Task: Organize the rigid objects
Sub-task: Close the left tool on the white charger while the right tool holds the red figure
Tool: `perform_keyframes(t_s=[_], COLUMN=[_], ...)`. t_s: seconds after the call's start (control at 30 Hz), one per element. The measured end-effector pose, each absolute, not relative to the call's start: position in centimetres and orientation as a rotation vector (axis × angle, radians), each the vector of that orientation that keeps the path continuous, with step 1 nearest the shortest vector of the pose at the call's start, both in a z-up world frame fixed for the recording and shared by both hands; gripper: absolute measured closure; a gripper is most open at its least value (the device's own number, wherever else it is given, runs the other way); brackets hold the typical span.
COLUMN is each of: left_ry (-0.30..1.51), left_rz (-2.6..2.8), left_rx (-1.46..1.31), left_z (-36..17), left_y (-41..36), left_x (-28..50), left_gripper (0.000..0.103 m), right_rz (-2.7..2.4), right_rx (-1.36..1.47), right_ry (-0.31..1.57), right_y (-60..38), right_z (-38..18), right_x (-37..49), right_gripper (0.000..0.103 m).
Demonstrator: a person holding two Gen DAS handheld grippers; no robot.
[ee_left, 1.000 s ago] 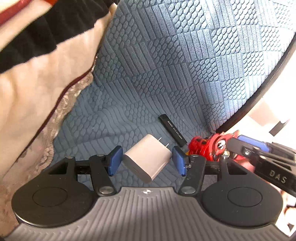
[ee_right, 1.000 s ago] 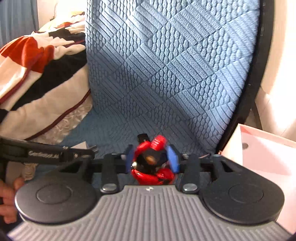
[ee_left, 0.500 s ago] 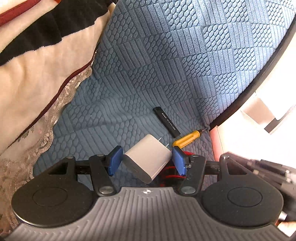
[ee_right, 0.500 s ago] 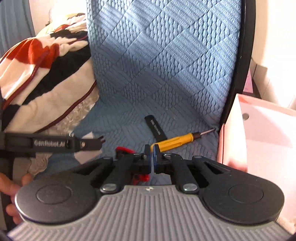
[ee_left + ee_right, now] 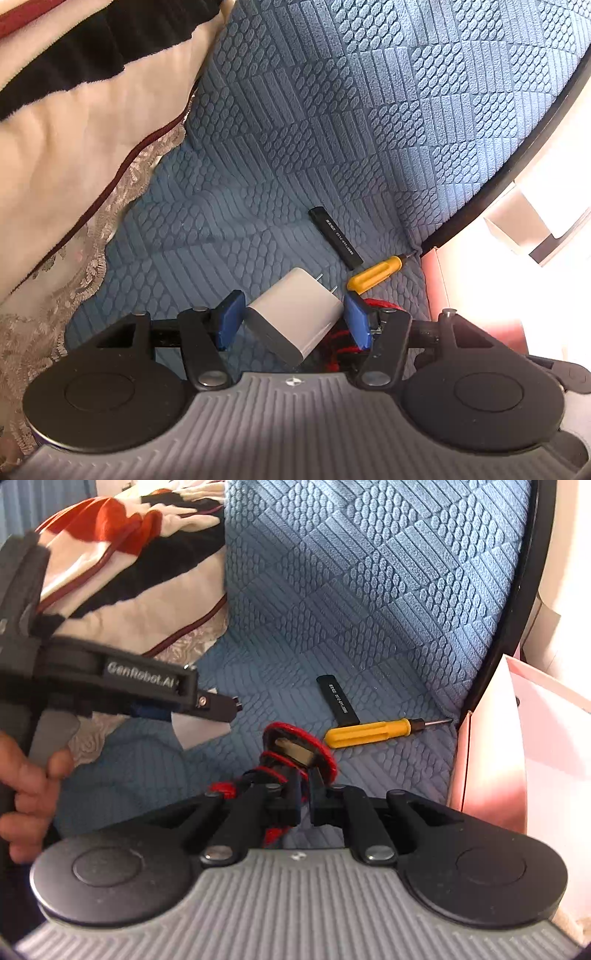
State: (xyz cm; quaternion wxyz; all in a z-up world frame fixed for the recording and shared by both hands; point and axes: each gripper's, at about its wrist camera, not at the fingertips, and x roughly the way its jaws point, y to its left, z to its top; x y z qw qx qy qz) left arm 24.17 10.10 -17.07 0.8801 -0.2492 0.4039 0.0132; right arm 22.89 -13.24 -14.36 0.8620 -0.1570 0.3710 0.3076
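Observation:
My left gripper (image 5: 291, 319) is shut on a white plug charger (image 5: 293, 314), which sits tilted between the blue pads just above the blue seat cushion (image 5: 295, 166). In the right wrist view the same gripper (image 5: 207, 705) and charger (image 5: 201, 733) come in from the left. My right gripper (image 5: 304, 801) has its jaws almost together, pinching a thin part of a red and black toy (image 5: 299, 746) that sticks up past the tips. Beyond it on the cushion lie a yellow-handled screwdriver (image 5: 365, 733) and a black stick (image 5: 338, 699). The left wrist view shows both the screwdriver (image 5: 375, 275) and the stick (image 5: 336, 236).
A striped blanket with lace trim (image 5: 74, 129) covers the left side of the seat. A pink and white box (image 5: 535, 738) stands against the seat's right edge, past the black frame (image 5: 517, 590). A person's hand (image 5: 26, 786) holds the left gripper's handle.
The right gripper's jaws went from wide around the red toy to nearly together on a thin part of it. It left the left wrist view, uncovering the screwdriver. The left gripper kept the charger.

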Motion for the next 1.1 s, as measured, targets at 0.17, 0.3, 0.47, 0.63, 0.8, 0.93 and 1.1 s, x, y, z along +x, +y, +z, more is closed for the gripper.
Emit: perform_keyframes(t_s=[0.17, 0.3, 0.47, 0.63, 0.8, 0.93, 1.1], left_ry=[0.851, 0.851, 0.849, 0.845, 0.838, 0.84, 0.819], left_rz=[0.025, 0.033, 0.046, 0.048, 0.045, 0.047, 0.047], left_rx=[-0.521, -0.526, -0.536, -0.539, -0.538, -0.54, -0.543], left_z=[-17.2, -17.2, -17.1, -17.0, -16.8, -16.9, -16.6], left_y=[10.0, 10.1, 10.4, 10.5, 10.6, 10.7, 10.8], left_x=[24.4, 24.5, 24.6, 24.6, 24.6, 24.5, 24.2], left_gripper=[0.038, 0.038, 0.038, 0.038, 0.038, 0.038, 0.038], right_rz=[0.678, 0.696, 0.669, 0.617, 0.526, 0.442, 0.479], right_rx=[-0.379, -0.425, -0.423, -0.34, -0.261, -0.212, -0.181], right_ry=[0.778, 0.749, 0.749, 0.828, 0.853, 0.876, 0.874], right_y=[-12.9, -12.5, -11.5, -10.0, -9.4, -9.7, -10.4], right_z=[-14.9, -15.2, -16.1, -17.7, -19.3, -20.5, -20.3], right_x=[22.4, 21.8, 21.0, 21.1, 22.1, 23.0, 22.9], right_gripper=[0.094, 0.075, 0.042, 0.038, 0.024, 0.024, 0.038])
